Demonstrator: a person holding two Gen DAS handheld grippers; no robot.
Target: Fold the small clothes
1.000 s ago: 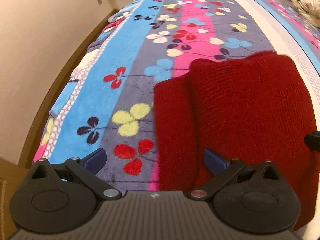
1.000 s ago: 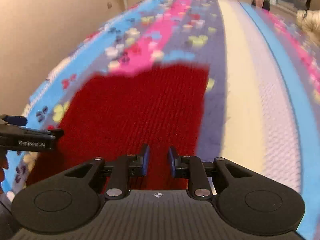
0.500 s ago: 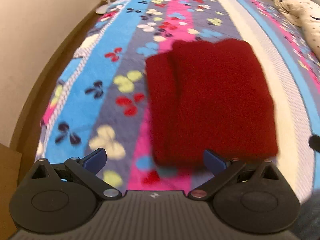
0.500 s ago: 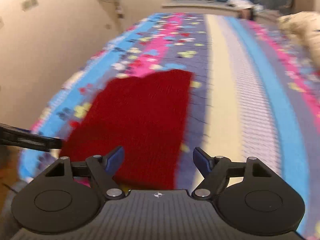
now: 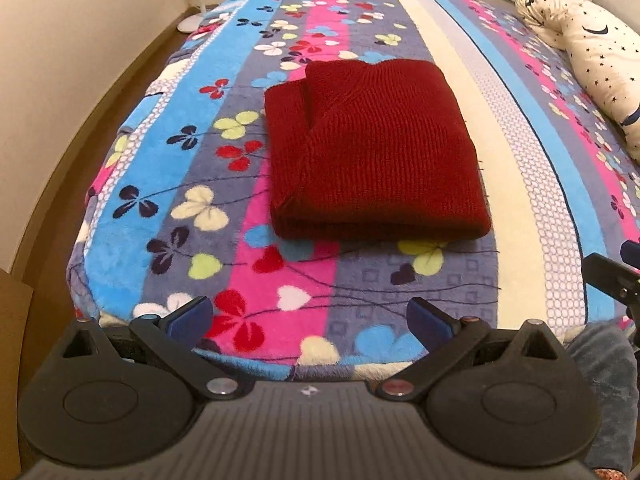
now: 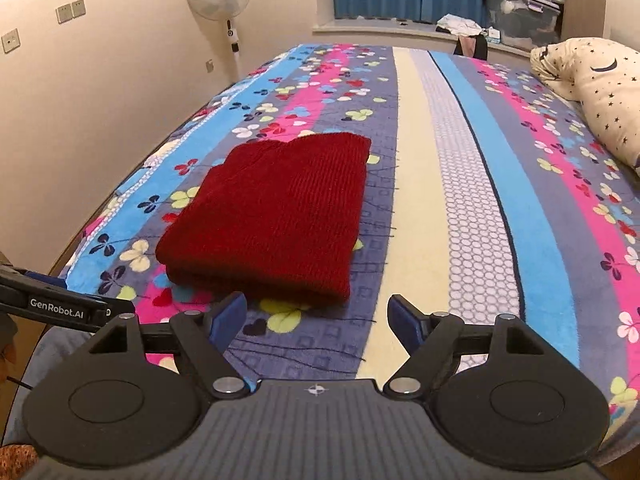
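Now both tongs [image 5: 310, 316] [image 6: 318, 320] hang open, tilted down toward the folded sweater [image 5: 372, 152].

The star-print pillow [image 5: 592, 52] runs off the right edge in both views; the other gripper [image 6: 48, 304] shows only partly at each frame's side; windowsill clutter [image 6: 516, 16] is too small to identify

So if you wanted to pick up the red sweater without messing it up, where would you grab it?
Probably by the thick rolled fold along the near edge of the red sweater, coming in low from the near end of the bed. That edge bundles all the layers, so pinching its two corners should keep it folded. The far end shows loose stepped flaps that would likely open.
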